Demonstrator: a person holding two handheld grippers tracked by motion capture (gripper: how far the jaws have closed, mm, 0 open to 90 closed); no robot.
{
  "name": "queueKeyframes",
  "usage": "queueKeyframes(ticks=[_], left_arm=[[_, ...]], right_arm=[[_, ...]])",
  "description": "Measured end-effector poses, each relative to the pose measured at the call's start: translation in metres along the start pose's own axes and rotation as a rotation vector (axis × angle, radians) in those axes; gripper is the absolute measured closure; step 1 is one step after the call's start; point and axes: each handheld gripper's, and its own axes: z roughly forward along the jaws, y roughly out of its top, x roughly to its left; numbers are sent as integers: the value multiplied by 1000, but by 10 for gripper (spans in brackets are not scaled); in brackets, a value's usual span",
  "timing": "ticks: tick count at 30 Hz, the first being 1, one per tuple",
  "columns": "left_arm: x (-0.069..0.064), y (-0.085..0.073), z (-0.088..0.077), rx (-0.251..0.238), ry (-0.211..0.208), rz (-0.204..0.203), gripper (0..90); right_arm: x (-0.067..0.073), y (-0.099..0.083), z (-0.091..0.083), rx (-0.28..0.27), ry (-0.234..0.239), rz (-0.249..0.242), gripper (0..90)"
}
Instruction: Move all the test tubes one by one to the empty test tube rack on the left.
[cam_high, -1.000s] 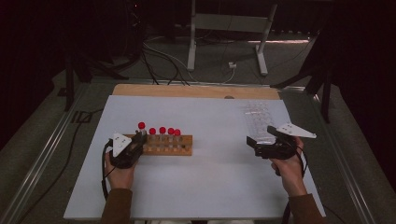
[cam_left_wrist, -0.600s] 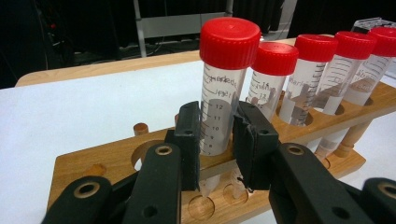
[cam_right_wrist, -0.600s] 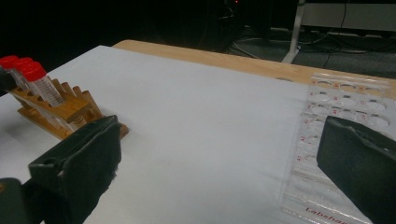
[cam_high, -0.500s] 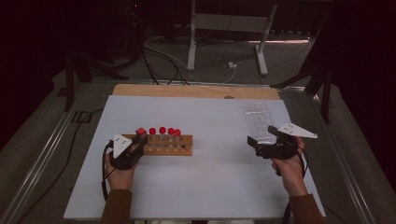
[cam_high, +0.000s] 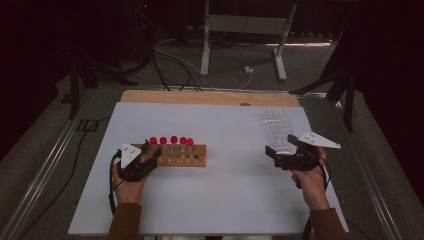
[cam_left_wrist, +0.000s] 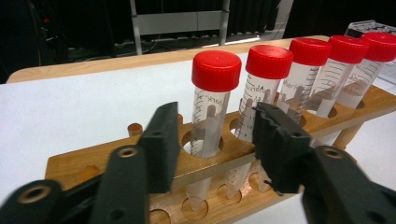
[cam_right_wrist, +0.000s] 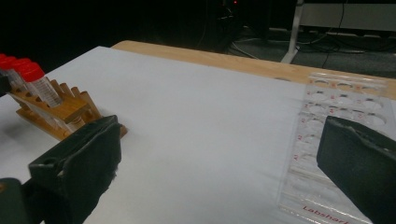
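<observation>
A clear plastic rack (cam_high: 278, 131) lies right of centre by the wide-open right gripper (cam_high: 276, 154). Left, five red-capped tubes (cam_left_wrist: 211, 105) stand in a wooden rack (cam_left_wrist: 233, 161); the left gripper (cam_left_wrist: 212, 140), jaws just parted, straddles the nearest tube untouched.

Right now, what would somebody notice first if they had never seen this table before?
Probably the row of five red-capped tubes standing in a wooden rack on the left part of the white table. The left tool sits right at the rack's end, its jaws just opened and apart on either side of the nearest tube, not pressing it. On the right, a clear plastic rack lies flat, with the right tool open beside it.
</observation>
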Motion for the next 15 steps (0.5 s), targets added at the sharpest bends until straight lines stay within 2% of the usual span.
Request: queueKeyframes(ticks=[6, 10, 15], left_arm=[[2, 5, -8, -31, -33, -13, 357], [-1, 13, -16, -48, -16, -11, 174], [-1, 19, -28, -60, -33, -13, 101]], right_arm=[[-5, 0, -7, -36, -6, 7, 0], [-6, -4, -10, -52, -11, 1, 0], [-4, -11, -11, -64, -2, -11, 0]])
